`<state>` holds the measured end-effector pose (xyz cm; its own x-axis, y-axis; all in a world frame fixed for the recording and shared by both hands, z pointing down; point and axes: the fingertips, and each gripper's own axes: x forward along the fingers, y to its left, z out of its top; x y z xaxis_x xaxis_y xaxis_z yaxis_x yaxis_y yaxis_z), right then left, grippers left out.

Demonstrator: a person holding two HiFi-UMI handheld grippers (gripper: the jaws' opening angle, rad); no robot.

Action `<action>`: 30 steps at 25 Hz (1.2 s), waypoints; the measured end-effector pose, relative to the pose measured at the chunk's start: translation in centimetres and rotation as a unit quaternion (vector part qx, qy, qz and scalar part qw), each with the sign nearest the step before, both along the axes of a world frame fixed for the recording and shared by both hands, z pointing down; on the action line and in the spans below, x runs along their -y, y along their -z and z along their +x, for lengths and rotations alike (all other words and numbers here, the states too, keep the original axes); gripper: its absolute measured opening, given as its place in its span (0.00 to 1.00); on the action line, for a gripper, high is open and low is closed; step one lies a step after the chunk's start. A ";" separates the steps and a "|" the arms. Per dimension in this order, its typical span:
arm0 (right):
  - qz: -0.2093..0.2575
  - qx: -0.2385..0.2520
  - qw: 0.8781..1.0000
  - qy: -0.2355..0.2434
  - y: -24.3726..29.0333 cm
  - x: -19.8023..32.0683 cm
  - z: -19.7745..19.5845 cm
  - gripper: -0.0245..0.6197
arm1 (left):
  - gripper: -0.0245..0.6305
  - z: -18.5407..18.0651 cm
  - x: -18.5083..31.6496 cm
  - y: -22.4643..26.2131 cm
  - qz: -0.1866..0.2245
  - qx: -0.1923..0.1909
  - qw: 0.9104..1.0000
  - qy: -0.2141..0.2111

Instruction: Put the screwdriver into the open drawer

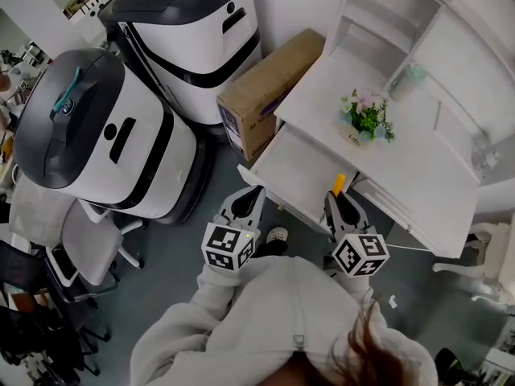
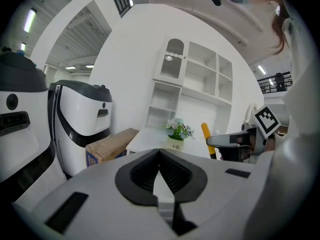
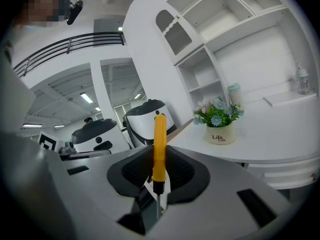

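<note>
A screwdriver (image 3: pixel 159 146) with a yellow handle stands upright between the jaws of my right gripper (image 3: pixel 159 171), which is shut on it; its metal shaft points back toward the camera. In the head view the yellow handle (image 1: pixel 339 183) sticks out of the right gripper (image 1: pixel 339 202) over the front edge of the open white drawer (image 1: pixel 290 170). My left gripper (image 1: pixel 248 201) hovers just in front of the drawer's left corner. Its jaws (image 2: pixel 160 159) are shut with nothing between them. The left gripper view also shows the screwdriver (image 2: pixel 205 134) at the right.
The drawer belongs to a white desk (image 1: pixel 418 175) with shelves and a small flower pot (image 1: pixel 366 119). A cardboard box (image 1: pixel 265 87) leans beside the desk's left end. Two large white and black machines (image 1: pixel 105 135) stand at the left, with office chairs (image 1: pixel 88 244) below them.
</note>
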<state>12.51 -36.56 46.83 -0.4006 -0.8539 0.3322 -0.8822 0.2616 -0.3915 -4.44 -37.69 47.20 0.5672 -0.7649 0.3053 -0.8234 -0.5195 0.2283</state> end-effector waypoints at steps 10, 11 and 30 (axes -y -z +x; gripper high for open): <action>-0.059 0.003 0.998 -0.007 -4.4 4.3 -0.8 0.18 | 0.06 -0.3 3.0 -2.9 -0.028 0.007 0.999 -0.021; -0.065 0.003 0.998 -0.004 -5.0 4.8 -1.0 0.18 | 0.06 -0.3 3.0 -3.3 -0.032 0.007 0.999 -0.021; -0.243 0.013 0.967 0.071 -18.6 12.4 -5.3 0.18 | 0.06 -1.0 3.8 -9.6 -0.095 0.034 0.995 0.002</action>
<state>7.25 -48.98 65.38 -0.5153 -0.5355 0.6691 -0.8396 0.1587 -0.5196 -5.46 -41.46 56.79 0.5374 -0.6919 0.4820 -0.8422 -0.4699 0.2645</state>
